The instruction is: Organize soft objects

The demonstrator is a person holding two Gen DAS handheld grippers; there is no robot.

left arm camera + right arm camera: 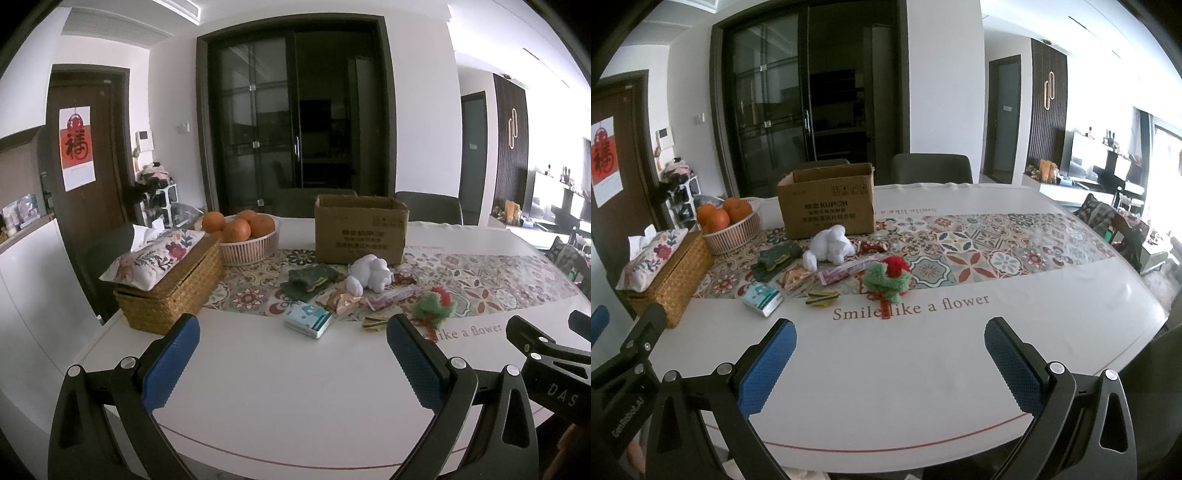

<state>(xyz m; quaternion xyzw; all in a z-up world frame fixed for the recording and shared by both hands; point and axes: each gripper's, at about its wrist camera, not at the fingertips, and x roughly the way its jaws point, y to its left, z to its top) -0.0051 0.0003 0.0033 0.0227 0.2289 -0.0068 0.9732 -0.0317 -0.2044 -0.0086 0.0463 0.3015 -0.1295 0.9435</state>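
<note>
Broadly, a white table (923, 369) fills a dining room; soft toys (833, 243) cluster near its far edge before a cardboard box (827, 206). Only the right view shows "Smile like a flower" whole. Left gripper (293, 363) and right gripper (890, 363) gape empty.

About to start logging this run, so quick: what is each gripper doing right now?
Left gripper: open, holding nothing, above the table.
Right gripper: open, holding nothing.
</note>
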